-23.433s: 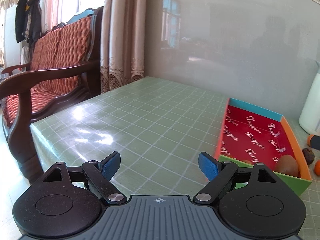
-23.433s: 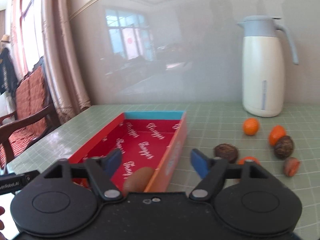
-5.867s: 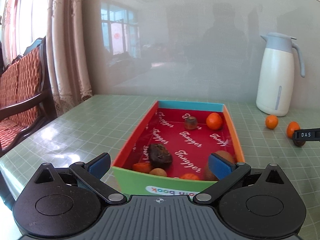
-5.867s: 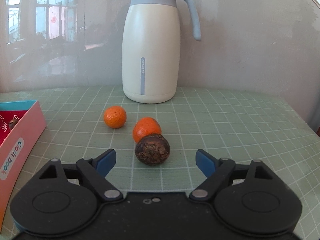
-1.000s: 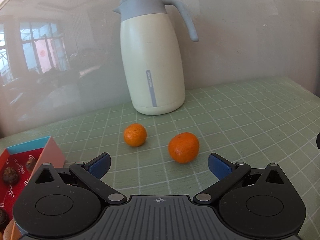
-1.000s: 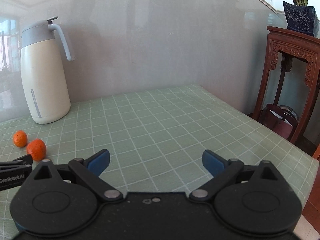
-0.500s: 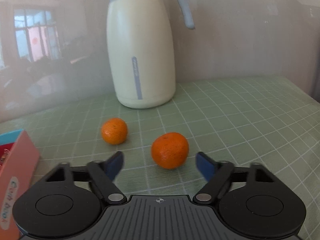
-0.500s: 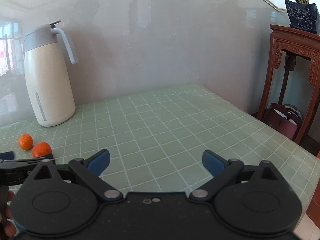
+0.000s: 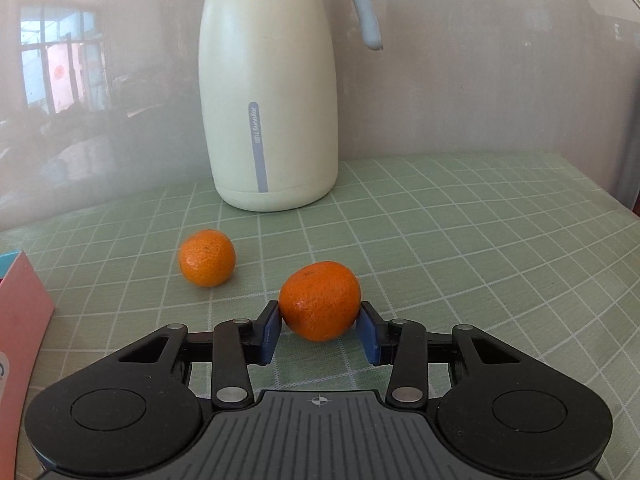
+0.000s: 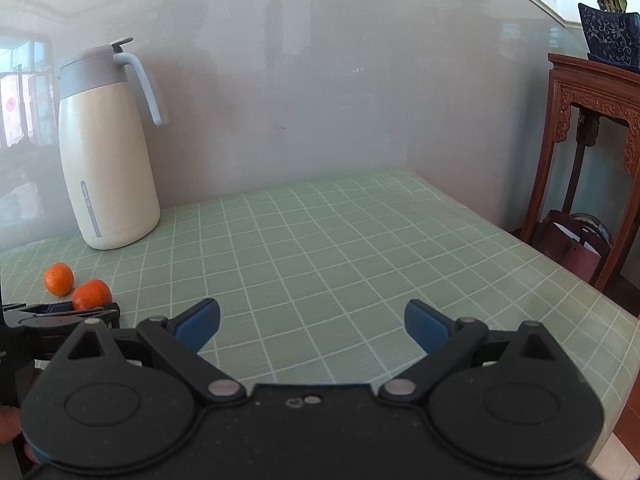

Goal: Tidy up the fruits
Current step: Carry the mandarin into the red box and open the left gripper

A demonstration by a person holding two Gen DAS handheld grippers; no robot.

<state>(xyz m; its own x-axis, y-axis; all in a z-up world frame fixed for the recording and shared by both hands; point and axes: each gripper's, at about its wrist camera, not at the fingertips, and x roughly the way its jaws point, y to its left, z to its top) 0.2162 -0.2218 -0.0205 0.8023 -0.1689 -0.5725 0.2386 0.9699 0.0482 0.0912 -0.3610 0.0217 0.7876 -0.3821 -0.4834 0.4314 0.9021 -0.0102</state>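
Note:
My left gripper (image 9: 319, 330) is shut on a mandarin orange (image 9: 320, 300), its blue pads pressed on both sides, low over the green checked tablecloth. A second, smaller mandarin (image 9: 207, 257) lies on the cloth just to the left and farther back. The pink corner of the fruit box (image 9: 18, 312) shows at the left edge. In the right wrist view my right gripper (image 10: 312, 326) is open and empty over bare cloth; the held mandarin (image 10: 92, 294), the other mandarin (image 10: 59, 278) and the left gripper (image 10: 60, 316) show at far left.
A tall cream thermos jug (image 9: 270, 92) with a grey lid and handle stands against the wall behind the mandarins; it also shows in the right wrist view (image 10: 106, 152). A carved wooden stand (image 10: 592, 152) with a potted plant is beyond the table's right edge.
My left gripper has moved forward and closed its jaws on the nearer mandarin. The right gripper has stayed open and nearly still.

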